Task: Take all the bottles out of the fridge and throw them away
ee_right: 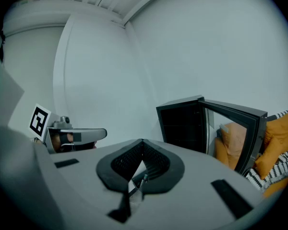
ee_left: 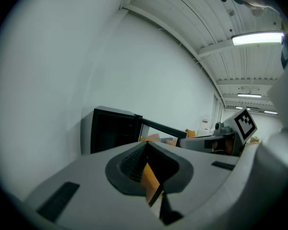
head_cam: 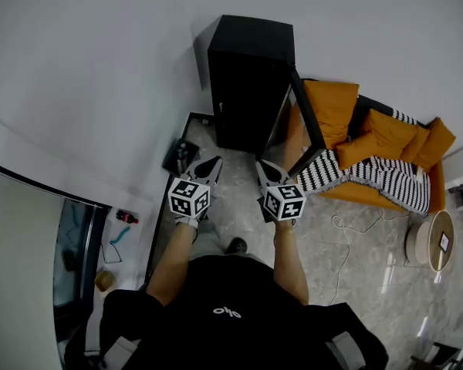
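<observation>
A black fridge (head_cam: pixel 247 83) stands against the white wall with its glass door (head_cam: pixel 293 133) swung open to the right. Its inside is dark and I see no bottles in it. My left gripper (head_cam: pixel 210 164) and right gripper (head_cam: pixel 264 166) are held side by side just in front of the fridge, both shut and empty. In the left gripper view the fridge (ee_left: pixel 113 133) lies ahead of the closed jaws, with the right gripper (ee_left: pixel 230 133) beside it. In the right gripper view the open fridge (ee_right: pixel 185 126) and its door (ee_right: pixel 237 128) are ahead, and the left gripper (ee_right: pixel 72 135) is at the left.
A black bin (head_cam: pixel 181 156) sits on the floor left of the fridge by the wall. An orange sofa (head_cam: pixel 386 141) with a striped blanket (head_cam: pixel 370 176) is behind the door. A round side table (head_cam: pixel 432 241) and a cable (head_cam: pixel 347 230) are at the right. A red bottle (head_cam: pixel 126 217) lies on a ledge at the left.
</observation>
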Demonstrator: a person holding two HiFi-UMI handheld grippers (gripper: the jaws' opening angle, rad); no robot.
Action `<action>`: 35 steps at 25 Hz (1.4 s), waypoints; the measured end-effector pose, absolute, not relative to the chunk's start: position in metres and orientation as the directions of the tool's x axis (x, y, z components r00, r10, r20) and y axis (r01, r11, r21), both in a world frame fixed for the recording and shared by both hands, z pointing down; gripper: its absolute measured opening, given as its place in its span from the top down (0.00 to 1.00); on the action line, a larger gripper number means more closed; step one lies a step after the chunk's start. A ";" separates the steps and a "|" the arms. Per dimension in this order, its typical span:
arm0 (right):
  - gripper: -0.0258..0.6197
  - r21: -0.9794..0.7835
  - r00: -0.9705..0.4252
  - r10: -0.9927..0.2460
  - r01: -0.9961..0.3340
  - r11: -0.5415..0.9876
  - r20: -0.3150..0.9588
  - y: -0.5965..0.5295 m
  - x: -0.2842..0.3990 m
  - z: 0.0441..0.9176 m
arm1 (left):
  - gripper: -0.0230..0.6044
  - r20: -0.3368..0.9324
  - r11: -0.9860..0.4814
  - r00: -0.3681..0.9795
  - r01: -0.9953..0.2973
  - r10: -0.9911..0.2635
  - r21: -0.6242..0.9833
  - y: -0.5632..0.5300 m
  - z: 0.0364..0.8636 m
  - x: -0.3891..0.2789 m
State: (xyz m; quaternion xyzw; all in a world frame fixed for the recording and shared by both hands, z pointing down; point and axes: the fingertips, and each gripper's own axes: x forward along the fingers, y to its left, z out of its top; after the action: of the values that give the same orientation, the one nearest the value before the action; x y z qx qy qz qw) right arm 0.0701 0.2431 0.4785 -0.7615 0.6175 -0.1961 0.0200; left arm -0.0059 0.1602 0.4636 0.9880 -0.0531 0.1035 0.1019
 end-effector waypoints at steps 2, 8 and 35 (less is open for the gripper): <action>0.95 -0.268 0.156 -0.949 -0.935 -0.231 0.275 0.242 0.068 0.477 | 0.95 0.214 -0.973 0.973 -0.130 -0.088 0.189 0.160 0.463 -0.007; 0.95 -0.251 0.135 -0.949 -0.945 -0.210 0.284 0.241 0.061 0.479 | 0.95 0.211 -0.973 0.973 -0.134 -0.094 0.187 0.161 0.462 -0.010; 0.95 -0.233 0.110 -0.948 -0.955 -0.185 0.299 0.242 0.055 0.484 | 0.95 0.215 -0.967 0.969 -0.164 -0.121 0.195 0.161 0.467 -0.020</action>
State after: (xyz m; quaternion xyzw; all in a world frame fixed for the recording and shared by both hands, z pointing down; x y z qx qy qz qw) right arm 0.0548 0.2417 0.4842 -0.7450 0.6384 -0.1930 -0.0089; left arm -0.0199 0.1615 0.4665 0.9866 -0.0723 0.1010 0.1063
